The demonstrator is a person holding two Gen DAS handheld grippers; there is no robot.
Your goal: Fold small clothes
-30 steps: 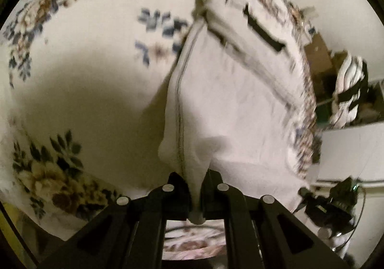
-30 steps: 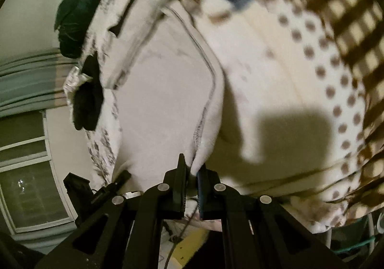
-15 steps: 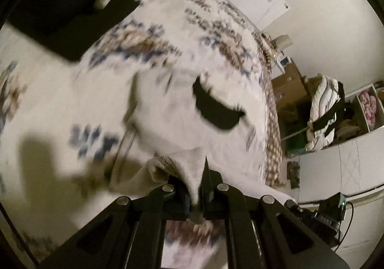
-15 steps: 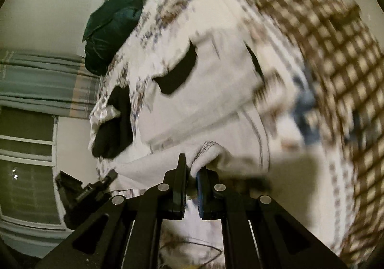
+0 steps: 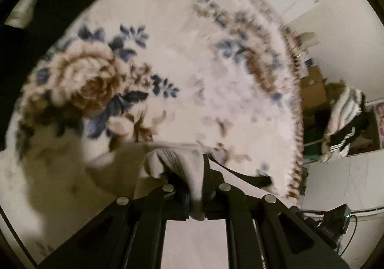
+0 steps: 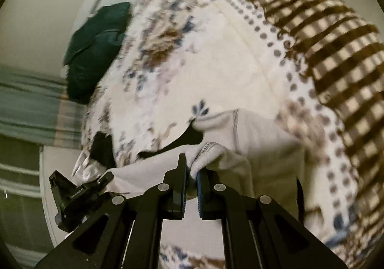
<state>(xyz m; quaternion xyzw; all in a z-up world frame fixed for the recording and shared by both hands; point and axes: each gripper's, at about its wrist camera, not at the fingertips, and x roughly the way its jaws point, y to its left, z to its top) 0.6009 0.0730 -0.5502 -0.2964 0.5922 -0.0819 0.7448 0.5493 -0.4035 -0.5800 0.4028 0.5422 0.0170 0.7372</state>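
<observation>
Left gripper (image 5: pixel 195 187) clamps a hem corner of the small white cotton garment (image 5: pixel 177 166). Right gripper (image 6: pixel 191 174) pinches the other corner. Garment hangs low over floral blanket (image 6: pixel 216 72). Fold mid-carry, likely; next, lay edges down aligned.

A second ago the white cotton garment with a stitched hem (image 5: pixel 177 163) hung stretched out ahead of both cameras, covering much of the floral bedspread (image 5: pixel 192 58). Now it lies bunched low near the left gripper (image 5: pixel 195 187) and right gripper (image 6: pixel 191 173), and the bedspread fills both views, motion-blurred.
</observation>
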